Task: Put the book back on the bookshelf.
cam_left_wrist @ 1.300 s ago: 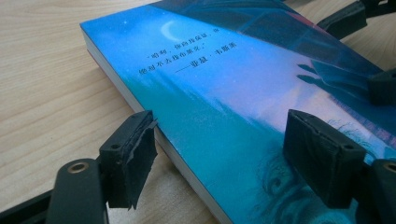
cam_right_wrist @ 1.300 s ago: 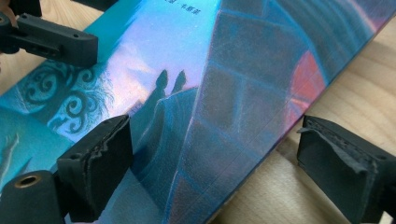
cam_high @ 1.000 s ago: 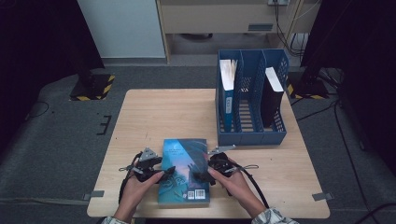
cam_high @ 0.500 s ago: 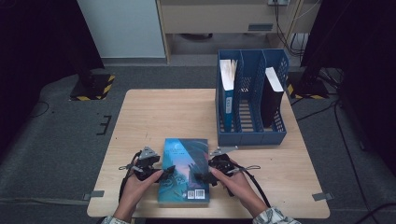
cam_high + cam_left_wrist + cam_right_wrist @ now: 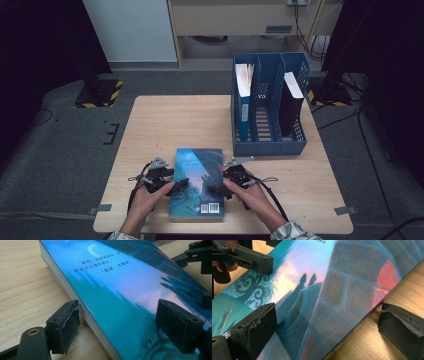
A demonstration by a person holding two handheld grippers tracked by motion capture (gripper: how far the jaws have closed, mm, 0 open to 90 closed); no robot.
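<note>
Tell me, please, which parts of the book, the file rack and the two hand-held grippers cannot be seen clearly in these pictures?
- Book: the title is too small in the high view; the frame edges crop its cover in both gripper views.
- Blue file rack: its walls hide the lower parts of the blue folder and the black folder.
- Left hand-held gripper and right hand-held gripper: the hands cover their bodies in the high view.

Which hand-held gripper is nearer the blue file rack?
Right. The right hand-held gripper sits at the book's right edge, just below the blue file rack; the left hand-held gripper is at the book's far left edge.
</note>
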